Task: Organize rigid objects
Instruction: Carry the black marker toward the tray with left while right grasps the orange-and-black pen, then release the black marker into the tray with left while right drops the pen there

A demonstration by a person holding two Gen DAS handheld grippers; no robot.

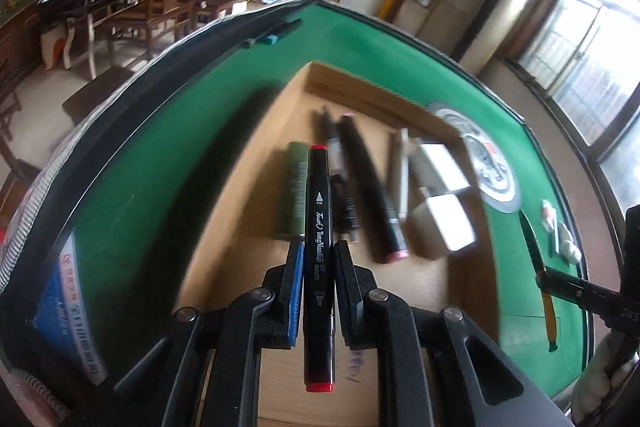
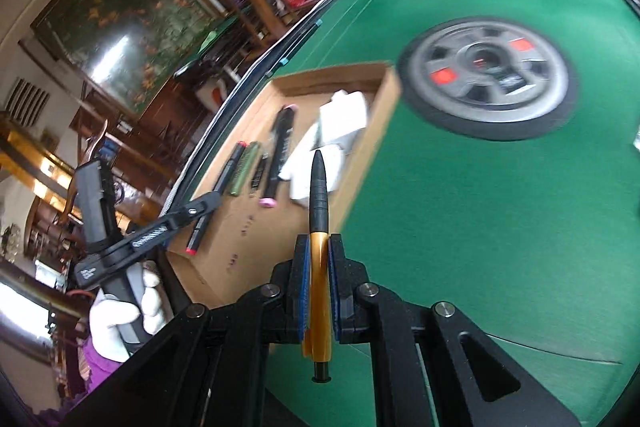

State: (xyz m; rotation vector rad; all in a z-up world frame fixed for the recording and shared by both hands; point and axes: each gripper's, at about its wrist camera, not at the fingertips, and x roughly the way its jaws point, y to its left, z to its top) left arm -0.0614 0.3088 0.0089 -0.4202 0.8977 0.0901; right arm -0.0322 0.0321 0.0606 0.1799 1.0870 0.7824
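My left gripper point(image 1: 318, 251) is shut on a black art marker with red ends point(image 1: 318, 227), held above a shallow cardboard tray point(image 1: 240, 195). In the tray lie a dark green stick point(image 1: 294, 195), a small black pen point(image 1: 344, 203), a black marker with pink ends point(image 1: 372, 187) and white blocks point(image 1: 440, 195). My right gripper point(image 2: 319, 247) is shut on an orange pen with a black tip point(image 2: 319, 227), held over the tray's near right corner point(image 2: 352, 195). The left gripper point(image 2: 200, 203) with its red-ended marker point(image 2: 196, 235) shows at the tray's left side.
The tray sits on a green felt table point(image 2: 500, 227). A round grey dial point(image 2: 488, 83) is set in the felt right of the tray. Two teal-capped markers point(image 1: 272, 31) lie at the far table edge. Small white items point(image 1: 560, 231) lie at the right. Blue packaging point(image 1: 68, 315) sits at left.
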